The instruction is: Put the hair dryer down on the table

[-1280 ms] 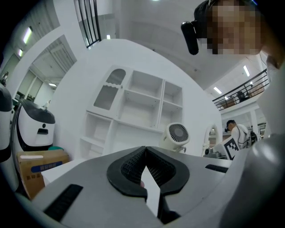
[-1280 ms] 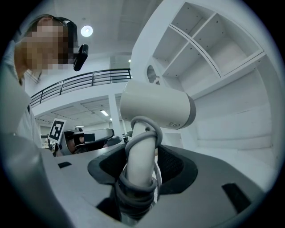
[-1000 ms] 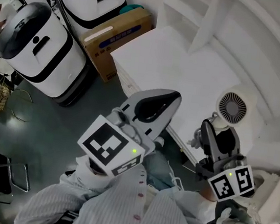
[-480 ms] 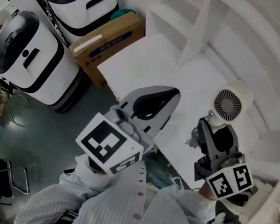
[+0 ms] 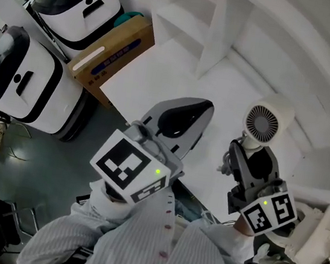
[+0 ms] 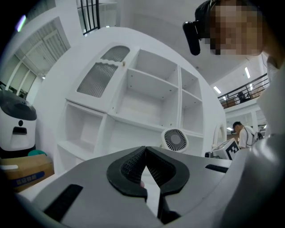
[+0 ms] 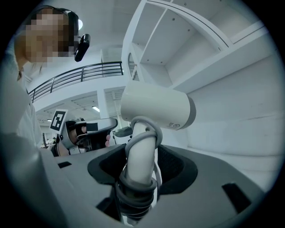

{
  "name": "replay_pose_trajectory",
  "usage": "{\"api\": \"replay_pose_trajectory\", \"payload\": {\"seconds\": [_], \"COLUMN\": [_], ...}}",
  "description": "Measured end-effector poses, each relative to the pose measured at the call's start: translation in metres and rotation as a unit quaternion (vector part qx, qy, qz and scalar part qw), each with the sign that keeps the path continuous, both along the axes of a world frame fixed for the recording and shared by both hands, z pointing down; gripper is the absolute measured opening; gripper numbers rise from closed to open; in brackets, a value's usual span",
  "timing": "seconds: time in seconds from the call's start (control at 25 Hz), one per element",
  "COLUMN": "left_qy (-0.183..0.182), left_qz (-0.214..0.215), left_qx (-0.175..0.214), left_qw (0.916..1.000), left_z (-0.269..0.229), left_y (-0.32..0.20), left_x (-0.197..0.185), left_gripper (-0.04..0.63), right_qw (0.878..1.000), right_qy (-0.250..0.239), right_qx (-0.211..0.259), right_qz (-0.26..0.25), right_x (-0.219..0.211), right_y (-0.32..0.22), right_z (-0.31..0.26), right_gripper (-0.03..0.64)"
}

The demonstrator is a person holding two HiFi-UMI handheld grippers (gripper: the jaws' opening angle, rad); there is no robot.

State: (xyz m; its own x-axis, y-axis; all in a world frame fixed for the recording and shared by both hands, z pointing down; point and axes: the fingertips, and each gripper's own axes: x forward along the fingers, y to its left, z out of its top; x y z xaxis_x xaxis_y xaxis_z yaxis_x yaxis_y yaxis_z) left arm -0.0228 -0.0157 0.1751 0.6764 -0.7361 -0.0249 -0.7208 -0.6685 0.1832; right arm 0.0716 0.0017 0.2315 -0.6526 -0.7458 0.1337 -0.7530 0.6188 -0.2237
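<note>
Since cord is wound round handle, right gripper (image 7: pixel 141 167) pinches cord and handle together, low down. hair dryer (image 7: pixel 156 107) upright, barrel on top: top-heavy, probably light, hard slick plastic; may pivot in grip. Held in air over white table (image 5: pixel 160 76). Left gripper (image 5: pixel 178 117) raised alongside, jaws pressed together, empty. Shelf unit (image 5: pixel 225 27) beyond.

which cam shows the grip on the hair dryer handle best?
Right gripper view: the hair dryer fills the frame, its cord-wrapped handle clamped in the right claw. Head view shows mainly its rear grille from above, the handle mostly hidden by the claw. Left gripper view shows only that grille, small.
</note>
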Motion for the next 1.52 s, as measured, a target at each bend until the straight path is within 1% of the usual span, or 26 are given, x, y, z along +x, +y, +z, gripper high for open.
{"api": "replay_pose_trajectory", "payload": {"seconds": [0.24, 0.52, 0.76, 0.88, 1.08, 1.36, 1.52], "left_qy": [-0.009, -0.017, -0.018, -0.02, -0.027, -0.056, -0.075], "left_qz": [0.037, 0.081, 0.102, 0.111, 0.126, 0.139, 0.136], "left_qx": [0.006, -0.001, -0.009, -0.012, -0.028, -0.047, -0.065], "left_qw": [0.9993, 0.9966, 0.9946, 0.9935, 0.9913, 0.9875, 0.9857], "left_z": [-0.002, 0.004, 0.014, 0.02, 0.039, 0.076, 0.103], "left_y": [-0.029, -0.064, -0.083, -0.089, -0.098, -0.105, -0.114], "left_x": [0.013, 0.028, 0.041, 0.049, 0.061, 0.079, 0.083], "left_gripper": [0.011, 0.011, 0.011, 0.011, 0.011, 0.011, 0.011], "right_qw": [0.999, 0.998, 0.997, 0.996, 0.993, 0.986, 0.98], "right_qy": [0.008, 0.021, 0.035, 0.047, 0.085, 0.129, 0.158], "right_qx": [0.007, 0.002, -0.008, -0.02, -0.043, -0.086, -0.106], "right_qz": [0.03, 0.059, 0.07, 0.072, 0.07, 0.059, 0.048], "right_x": [0.01, 0.016, 0.023, 0.028, 0.034, 0.051, 0.06], "right_y": [-0.022, -0.053, -0.069, -0.075, -0.086, -0.096, -0.103], "right_z": [-0.005, -0.003, 0.006, 0.014, 0.037, 0.077, 0.106], "right_gripper": [0.212, 0.212, 0.212, 0.212, 0.212, 0.212, 0.212]}}
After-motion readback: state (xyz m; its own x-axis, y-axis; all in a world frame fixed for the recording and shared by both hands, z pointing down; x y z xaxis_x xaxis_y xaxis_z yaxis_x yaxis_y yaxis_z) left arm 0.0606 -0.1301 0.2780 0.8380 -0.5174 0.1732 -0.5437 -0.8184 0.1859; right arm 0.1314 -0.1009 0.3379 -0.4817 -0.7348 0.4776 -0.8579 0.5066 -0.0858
